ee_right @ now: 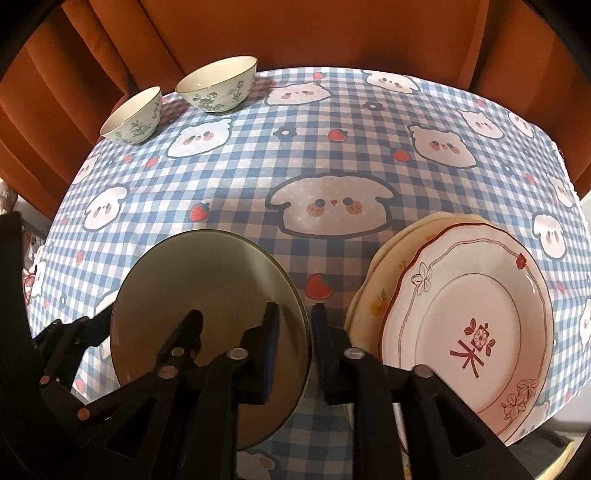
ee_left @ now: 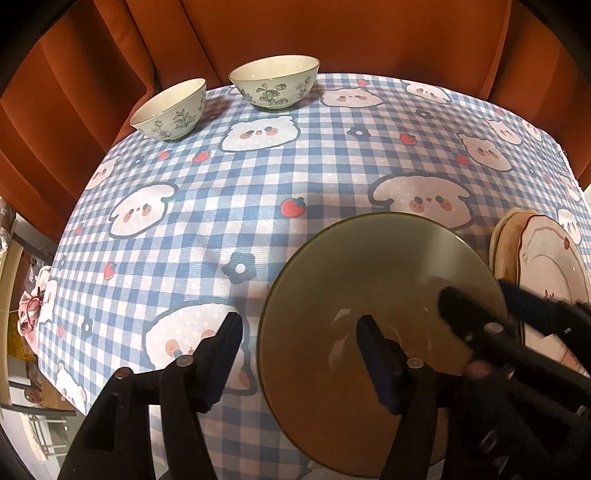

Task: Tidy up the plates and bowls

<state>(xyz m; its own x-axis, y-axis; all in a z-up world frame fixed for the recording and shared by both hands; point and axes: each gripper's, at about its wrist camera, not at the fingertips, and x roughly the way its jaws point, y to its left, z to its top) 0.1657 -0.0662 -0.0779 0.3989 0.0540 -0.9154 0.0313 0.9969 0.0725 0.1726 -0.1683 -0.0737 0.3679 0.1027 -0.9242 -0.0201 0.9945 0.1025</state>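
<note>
A large bowl with a dark rim sits at the near edge of the table. My left gripper is open, its jaws astride the bowl's left rim, one finger inside, one outside. My right gripper straddles the bowl's right rim with a narrow gap; it also shows in the left wrist view. Two smaller floral bowls stand at the far left. A stack of plates lies to the right of the big bowl.
The table wears a blue checked cloth with cartoon animals. Rust-orange curtains hang behind it. Clutter shows past the table's left edge.
</note>
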